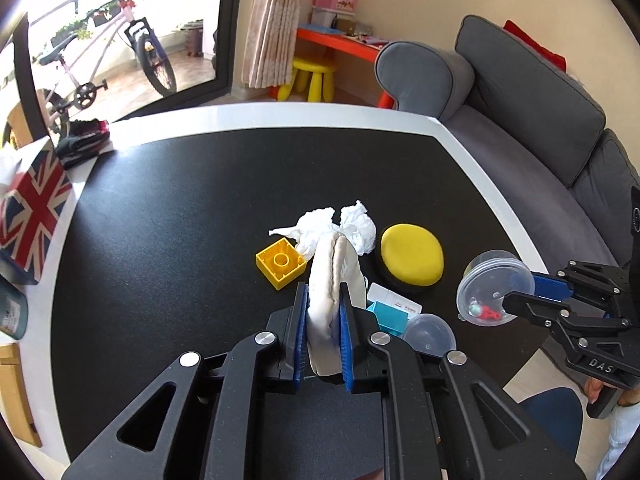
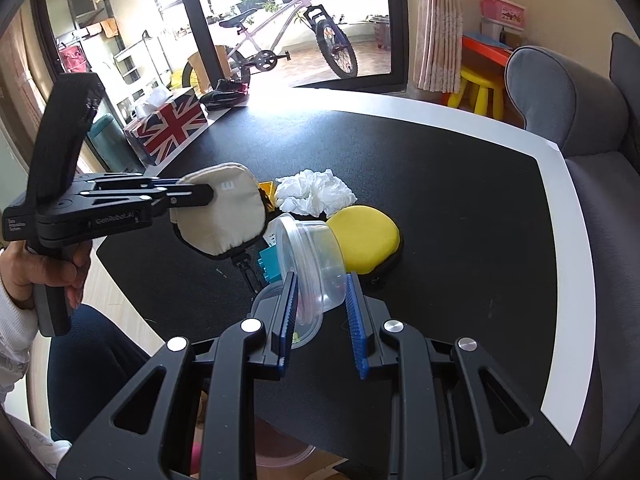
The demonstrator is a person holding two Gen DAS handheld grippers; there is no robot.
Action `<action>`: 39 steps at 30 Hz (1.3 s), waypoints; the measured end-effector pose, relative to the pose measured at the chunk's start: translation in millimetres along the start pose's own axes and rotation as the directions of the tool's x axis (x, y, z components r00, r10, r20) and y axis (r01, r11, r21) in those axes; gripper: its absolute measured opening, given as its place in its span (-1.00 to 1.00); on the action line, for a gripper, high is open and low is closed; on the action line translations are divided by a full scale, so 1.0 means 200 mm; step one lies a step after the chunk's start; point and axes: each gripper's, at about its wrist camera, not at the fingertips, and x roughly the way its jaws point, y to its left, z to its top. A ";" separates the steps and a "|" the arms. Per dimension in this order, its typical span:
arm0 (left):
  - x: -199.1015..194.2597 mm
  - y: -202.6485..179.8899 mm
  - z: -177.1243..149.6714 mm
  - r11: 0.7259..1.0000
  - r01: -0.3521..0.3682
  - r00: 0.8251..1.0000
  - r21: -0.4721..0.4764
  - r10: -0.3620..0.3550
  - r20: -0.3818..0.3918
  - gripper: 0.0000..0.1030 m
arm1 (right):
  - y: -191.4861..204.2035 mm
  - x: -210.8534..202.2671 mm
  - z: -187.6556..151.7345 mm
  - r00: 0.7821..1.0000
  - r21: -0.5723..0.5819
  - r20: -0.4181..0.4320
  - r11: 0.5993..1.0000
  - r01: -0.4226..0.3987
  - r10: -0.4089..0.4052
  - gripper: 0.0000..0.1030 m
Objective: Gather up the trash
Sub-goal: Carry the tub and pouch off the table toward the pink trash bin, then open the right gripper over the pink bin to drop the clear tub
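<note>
"DAS" on right gripper

Tissue lies between block and pad.

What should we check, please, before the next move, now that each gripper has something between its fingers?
1. Left gripper clamped on the beige pouch: ok, the pads press both its faces.
2. Pouch clear of the table: ok, it hangs in the air.
3. Right gripper holding the clear plastic container: ok, though it sits tilted between the fingers.
4. Container contents secure: cannot tell; small bits show inside in the left wrist view.
5. Crumpled tissue collected: not ok, it lies on the table.
6. Somewhere to drop trash: cannot tell, no bin in view.
</note>
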 end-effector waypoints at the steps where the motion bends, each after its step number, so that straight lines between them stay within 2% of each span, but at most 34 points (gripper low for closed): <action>1: -0.03 0.00 0.00 1.000 -0.002 1.000 0.004 0.002 0.008 -0.74 | 0.00 -0.01 0.00 1.000 -0.001 0.002 1.000 0.002 -0.002 -0.53; 13: -0.29 -0.02 -0.12 0.998 -0.016 0.998 0.066 0.013 0.057 -0.74 | 0.07 -0.12 -0.05 0.999 -0.022 0.029 0.999 0.027 -0.026 -0.53; 20: -0.43 -0.07 -0.28 0.995 -0.002 0.998 0.101 -0.004 0.061 -0.74 | 0.15 -0.20 -0.14 0.999 -0.038 0.042 0.999 0.015 -0.013 -0.53; 25: -0.50 -0.12 -0.42 0.993 0.031 0.998 0.114 -0.037 0.049 -0.74 | 0.25 -0.26 -0.26 0.999 -0.049 0.040 0.999 -0.015 0.017 -0.53; 32: -0.54 -0.16 -0.62 0.992 0.070 0.997 0.102 -0.072 0.014 -0.74 | 0.34 -0.26 -0.47 0.998 -0.041 -0.013 0.998 -0.057 0.056 -0.53; 39: -0.47 -0.13 -0.81 0.995 0.081 0.996 0.063 -0.078 -0.042 -0.74 | 0.37 -0.14 -0.69 0.990 -0.008 -0.115 0.996 -0.089 0.087 -0.53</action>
